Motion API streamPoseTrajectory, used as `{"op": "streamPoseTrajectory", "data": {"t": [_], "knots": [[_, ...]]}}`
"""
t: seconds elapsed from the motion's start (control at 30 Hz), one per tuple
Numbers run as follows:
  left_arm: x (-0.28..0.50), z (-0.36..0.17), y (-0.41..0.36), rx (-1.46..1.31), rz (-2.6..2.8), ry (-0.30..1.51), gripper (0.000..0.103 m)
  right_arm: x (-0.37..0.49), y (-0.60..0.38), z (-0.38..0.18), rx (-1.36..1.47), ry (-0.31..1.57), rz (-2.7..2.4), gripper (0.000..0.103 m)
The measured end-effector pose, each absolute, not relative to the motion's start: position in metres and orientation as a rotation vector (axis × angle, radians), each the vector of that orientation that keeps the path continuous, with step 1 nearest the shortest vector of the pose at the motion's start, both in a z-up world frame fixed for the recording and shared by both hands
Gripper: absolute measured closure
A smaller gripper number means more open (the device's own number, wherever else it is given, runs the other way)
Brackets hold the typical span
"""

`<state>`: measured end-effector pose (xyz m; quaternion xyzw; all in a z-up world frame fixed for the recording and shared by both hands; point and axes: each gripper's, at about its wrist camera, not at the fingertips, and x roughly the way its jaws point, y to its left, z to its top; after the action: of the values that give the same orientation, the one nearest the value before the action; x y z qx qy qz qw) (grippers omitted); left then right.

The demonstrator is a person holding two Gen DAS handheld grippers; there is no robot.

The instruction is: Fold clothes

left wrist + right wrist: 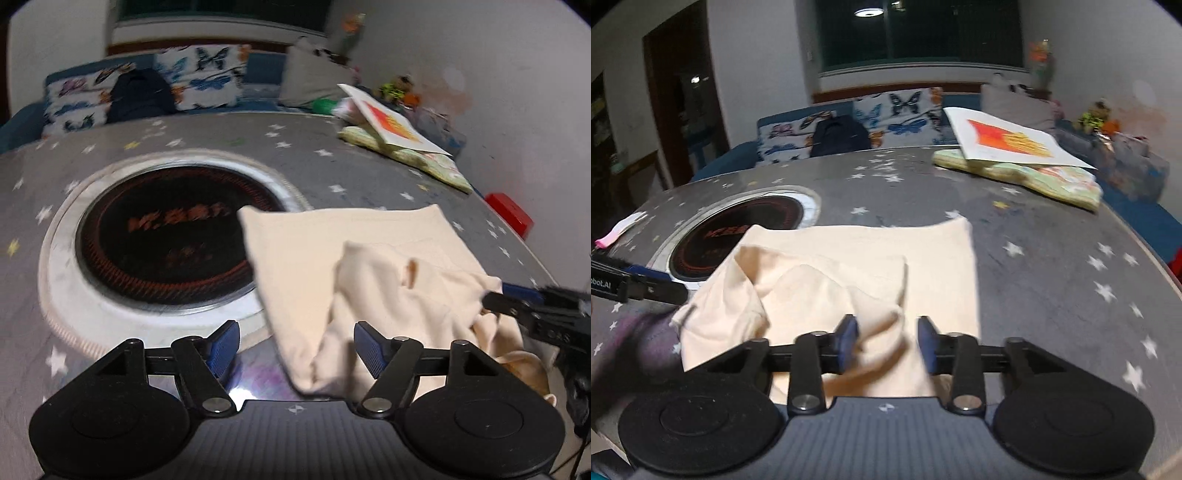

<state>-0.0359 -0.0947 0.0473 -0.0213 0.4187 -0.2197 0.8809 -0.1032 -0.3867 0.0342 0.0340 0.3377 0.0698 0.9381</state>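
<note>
A cream garment lies partly folded on the grey star-patterned table, its near part bunched up. My left gripper is open, with the garment's near fold lying between its blue pads. In the right wrist view the same garment spreads flat at the far side and is rumpled close in. My right gripper is open, with a raised fold of the cloth between its pads. The right gripper also shows in the left wrist view, at the garment's right edge. The left gripper shows at the left in the right wrist view.
A round black induction hob with a white rim is set in the table left of the garment. A folded green cloth with a white card on it lies at the far right. A red box sits past the table's right edge. A sofa with butterfly cushions stands behind.
</note>
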Motion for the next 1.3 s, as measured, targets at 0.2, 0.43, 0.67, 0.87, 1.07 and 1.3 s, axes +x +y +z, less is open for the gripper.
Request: {"op": "streamPoseTrajectory", "data": {"t": [0.2, 0.43, 0.67, 0.87, 1.07, 1.3], "knots": [[-0.032, 0.033, -0.104, -0.051, -0.486, 0.902, 0.044, -0.116, -0.393, 0.024, 0.108, 0.69, 0.09, 0.052], [-0.021, 0.028, -0.102, -0.095, -0.507, 0.906, 0.081, -0.111, -0.38, 0.016, 0.11, 0.694, 0.085, 0.04], [-0.017, 0.032, -0.076, -0.068, -0.397, 0.859, 0.085, -0.085, -0.339, 0.014, 0.081, 0.693, 0.154, 0.04], [-0.009, 0.034, -0.036, -0.07, -0.283, 0.832, 0.085, -0.064, -0.286, 0.013, 0.035, 0.701, 0.236, 0.039], [-0.002, 0.033, 0.016, -0.103, -0.191, 0.819, 0.085, -0.043, -0.232, 0.012, -0.013, 0.707, 0.318, 0.035], [-0.003, 0.034, 0.054, -0.121, -0.151, 0.807, 0.085, -0.039, -0.189, 0.011, -0.065, 0.704, 0.375, 0.027]]}}
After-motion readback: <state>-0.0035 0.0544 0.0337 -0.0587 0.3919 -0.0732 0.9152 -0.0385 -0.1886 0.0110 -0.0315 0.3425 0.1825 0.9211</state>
